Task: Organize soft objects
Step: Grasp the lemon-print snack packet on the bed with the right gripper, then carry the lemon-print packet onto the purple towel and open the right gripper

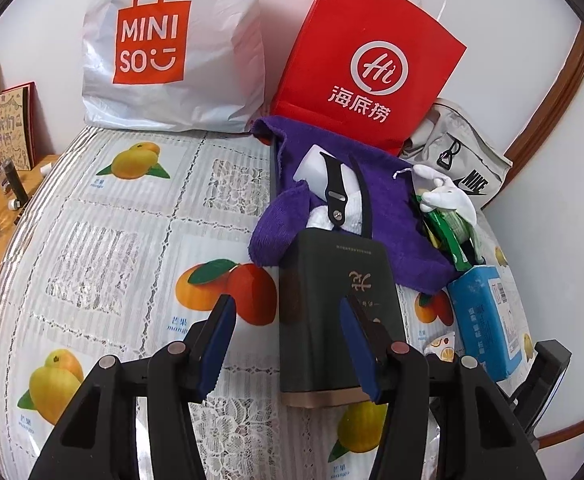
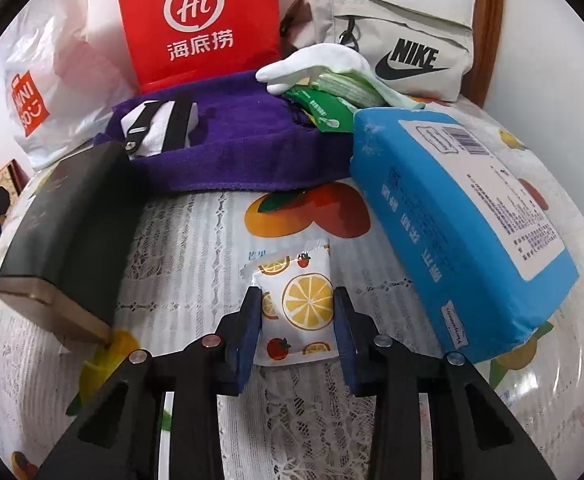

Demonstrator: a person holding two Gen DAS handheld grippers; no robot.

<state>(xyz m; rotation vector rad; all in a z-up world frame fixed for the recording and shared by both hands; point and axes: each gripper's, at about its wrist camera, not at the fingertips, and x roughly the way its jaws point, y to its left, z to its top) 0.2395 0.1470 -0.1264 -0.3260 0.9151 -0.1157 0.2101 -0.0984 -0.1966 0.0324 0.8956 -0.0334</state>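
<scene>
Fruit-print lace-covered counter [image 1: 139,216] against a white wall; MINISO bag [image 1: 171,44] at eleven o'clock. Left claw [image 1: 287,344] apart; right claw [image 2: 296,312] clamped on lemon-print packet [image 2: 298,292].

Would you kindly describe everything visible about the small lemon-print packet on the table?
The lemon-print packet is a small, flat, white soft sachet printed with lemon slices and strawberries; its top edge is torn and ragged. It lies on the fruit-patterned tablecloth, between the dark box and the blue tissue pack. The right gripper has its blue pads at the packet's two sides, apparently gripping it.
</scene>
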